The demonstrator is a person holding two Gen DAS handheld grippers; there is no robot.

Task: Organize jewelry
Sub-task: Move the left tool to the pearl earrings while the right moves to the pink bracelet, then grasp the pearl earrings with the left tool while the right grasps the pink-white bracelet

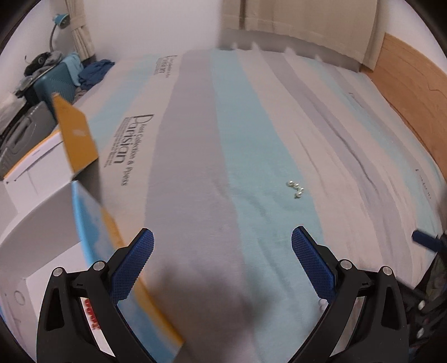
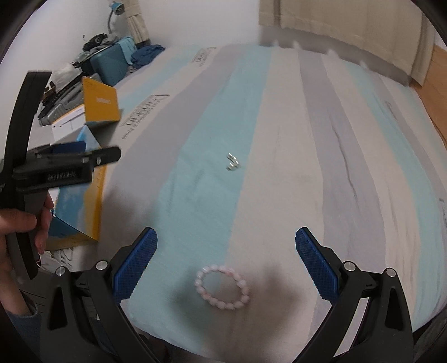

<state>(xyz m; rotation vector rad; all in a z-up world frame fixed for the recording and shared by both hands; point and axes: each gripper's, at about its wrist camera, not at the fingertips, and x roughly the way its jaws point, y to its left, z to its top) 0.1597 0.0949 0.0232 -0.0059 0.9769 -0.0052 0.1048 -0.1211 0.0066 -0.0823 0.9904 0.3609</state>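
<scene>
1. A bed fills both views, covered by a striped bedspread (image 2: 279, 125) in grey, pale blue and cream bands, with printed lettering toward its left side; cream curtains (image 1: 301, 22) hang behind its far edge.
2. Taking the pink bead bracelet (image 2: 222, 290) as landmark: it lies flat on the bedspread, where a blue band meets a cream one, close in front of the right gripper (image 2: 226, 261) and between its two blue pads (image 2: 134, 265).
3. The right gripper's fingers are spread wide, touching nothing; the bracelet lies apart from both pads.
4. Beyond the bracelet, further up the bed, a small cluster of silver earrings (image 2: 232, 162) rests on the same blue band, well apart from it.
5. Left of the bracelet, at the bed's edge, stands an open box with a yellow lid (image 2: 100, 104) raised upright.
6. The left gripper (image 1: 222, 261) hovers over the bedspread beside that box, its fingers also spread wide and holding nothing; the earrings (image 1: 295, 188) lie ahead of it, slightly right.
7. A teal suitcase (image 2: 111, 64) piled with clothes sits far behind the box.
</scene>
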